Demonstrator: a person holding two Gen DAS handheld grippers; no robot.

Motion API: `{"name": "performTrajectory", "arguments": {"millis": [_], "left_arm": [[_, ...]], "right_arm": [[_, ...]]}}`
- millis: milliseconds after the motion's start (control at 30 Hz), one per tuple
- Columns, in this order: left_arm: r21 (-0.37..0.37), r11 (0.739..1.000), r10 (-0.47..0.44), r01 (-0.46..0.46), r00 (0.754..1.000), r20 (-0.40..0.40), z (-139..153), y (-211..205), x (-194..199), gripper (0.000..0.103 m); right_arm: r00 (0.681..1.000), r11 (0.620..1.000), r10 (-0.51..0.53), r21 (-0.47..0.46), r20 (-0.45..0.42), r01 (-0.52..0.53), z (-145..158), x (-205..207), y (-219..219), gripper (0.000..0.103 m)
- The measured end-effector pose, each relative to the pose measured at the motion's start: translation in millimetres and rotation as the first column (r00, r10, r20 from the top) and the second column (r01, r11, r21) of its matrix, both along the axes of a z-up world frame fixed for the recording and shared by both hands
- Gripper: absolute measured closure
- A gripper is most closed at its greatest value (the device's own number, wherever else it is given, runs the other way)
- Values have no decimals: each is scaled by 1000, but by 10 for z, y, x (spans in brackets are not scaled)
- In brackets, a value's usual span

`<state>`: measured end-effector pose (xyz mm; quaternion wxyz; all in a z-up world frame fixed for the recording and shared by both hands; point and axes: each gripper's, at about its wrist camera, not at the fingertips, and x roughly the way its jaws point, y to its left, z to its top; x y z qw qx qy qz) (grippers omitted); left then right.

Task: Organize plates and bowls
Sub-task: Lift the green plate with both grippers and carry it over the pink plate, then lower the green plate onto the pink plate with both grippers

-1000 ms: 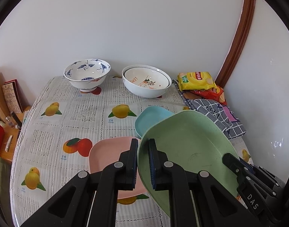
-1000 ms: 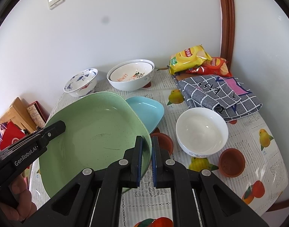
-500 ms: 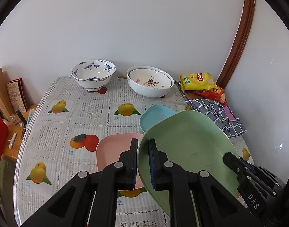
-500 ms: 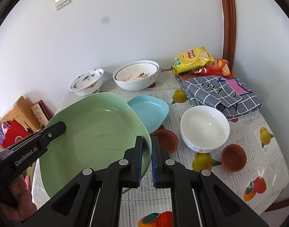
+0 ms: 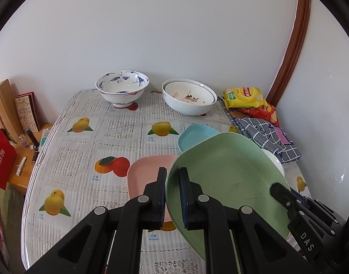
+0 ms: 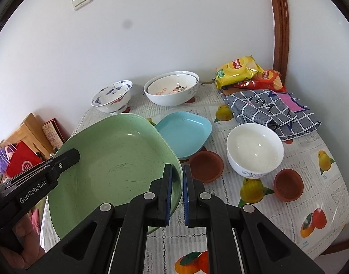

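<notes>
Both grippers clench the green plate [image 6: 110, 159] by opposite rims, the left gripper [image 5: 173, 196] on one edge and the right gripper [image 6: 177, 191] on the other, and it hangs tilted above the table [image 5: 119, 137], over the pink plate [image 5: 147, 175] and next to the blue plate [image 6: 185, 132]. To stack it well I'd level it first, centre it over the pink plate, lower both sides together and let go only once it sits flat. Both tools point steeply down toward the table

I count three plates: green [image 6: 110, 159], blue [image 6: 183, 132], pink [image 5: 147, 173]. Bowls: four, two nested [image 6: 172, 89] behind the blue plate. Two brown saucers [image 6: 206, 164]. Two snack bags [image 6: 238, 70].
</notes>
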<state>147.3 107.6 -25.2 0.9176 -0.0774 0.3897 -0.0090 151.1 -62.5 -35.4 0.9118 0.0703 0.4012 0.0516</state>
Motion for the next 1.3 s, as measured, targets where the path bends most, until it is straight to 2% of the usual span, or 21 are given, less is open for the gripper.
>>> {"name": "performTrajectory", "arguments": {"millis": [600, 1300], "left_arm": [[-7, 999, 44, -45, 997, -59, -278, 223, -2, 92], [-23, 995, 89, -96, 975, -201, -929, 481, 318, 92]], "right_arm": [[998, 999, 43, -15, -53, -44, -251, 67, 210, 95], [974, 994, 96, -37, -203, -106, -910, 390, 473, 94]]}}
